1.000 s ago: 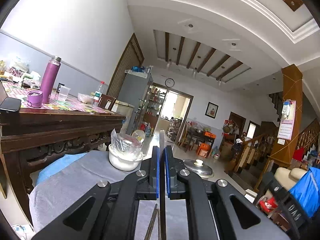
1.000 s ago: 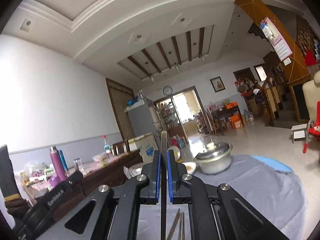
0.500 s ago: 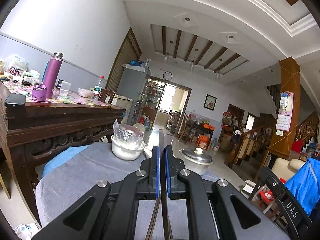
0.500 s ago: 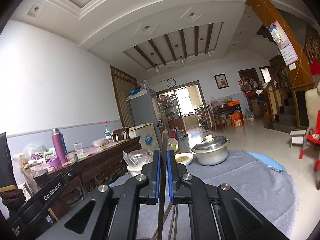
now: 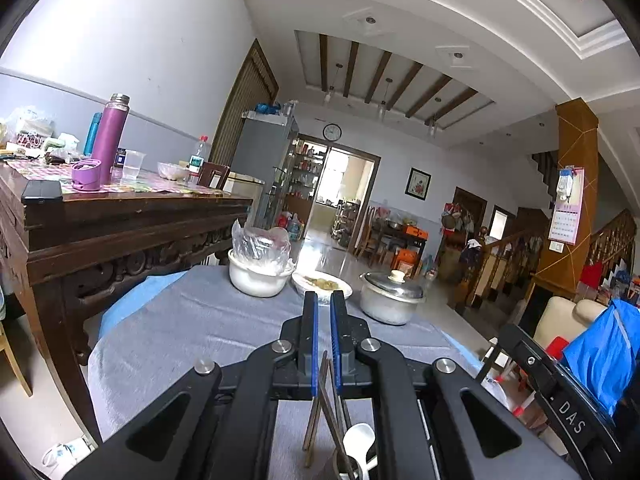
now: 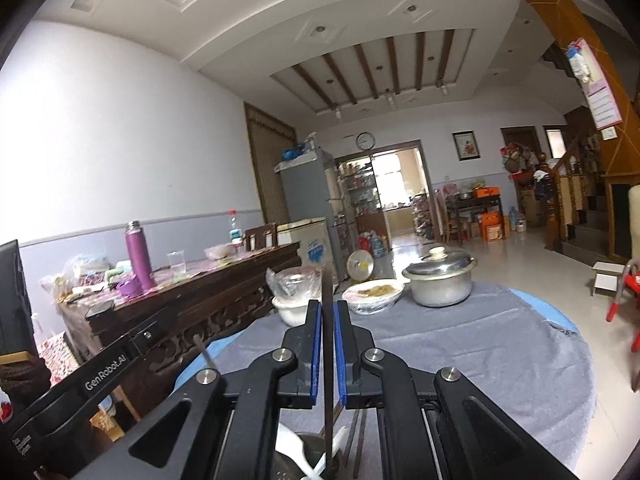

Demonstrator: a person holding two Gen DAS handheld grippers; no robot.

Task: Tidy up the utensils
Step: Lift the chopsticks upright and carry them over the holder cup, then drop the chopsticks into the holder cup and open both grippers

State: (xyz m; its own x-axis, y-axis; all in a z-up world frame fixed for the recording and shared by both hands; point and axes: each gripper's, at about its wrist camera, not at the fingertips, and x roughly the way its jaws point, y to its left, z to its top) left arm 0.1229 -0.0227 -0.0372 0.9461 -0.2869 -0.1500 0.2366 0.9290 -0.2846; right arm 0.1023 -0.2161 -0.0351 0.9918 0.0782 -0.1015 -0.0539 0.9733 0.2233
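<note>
My left gripper (image 5: 324,300) has its pads slightly apart with nothing between them; a chopstick (image 5: 334,416) now leans below the jaws in a utensil holder (image 5: 344,466) with a white spoon (image 5: 358,438) and another chopstick (image 5: 314,412). My right gripper (image 6: 328,308) is shut on an upright chopstick (image 6: 327,360), its lower end over the holder (image 6: 308,456) with white spoons (image 6: 294,448). Both grippers hover over the grey-clothed round table (image 6: 500,360).
At the table's far side stand a lidded steel pot (image 6: 440,284), a plate of food (image 6: 374,294) and a white bowl with a plastic bag (image 6: 294,296). A dark wooden sideboard (image 5: 120,216) with a purple flask (image 5: 112,132) is to the left. The left gripper's body (image 6: 100,372) lies close on my left.
The left gripper let go of its chopstick, which dropped into the holder. Both grippers tilted down, bringing more of the table into view. The right still holds its chopstick.
</note>
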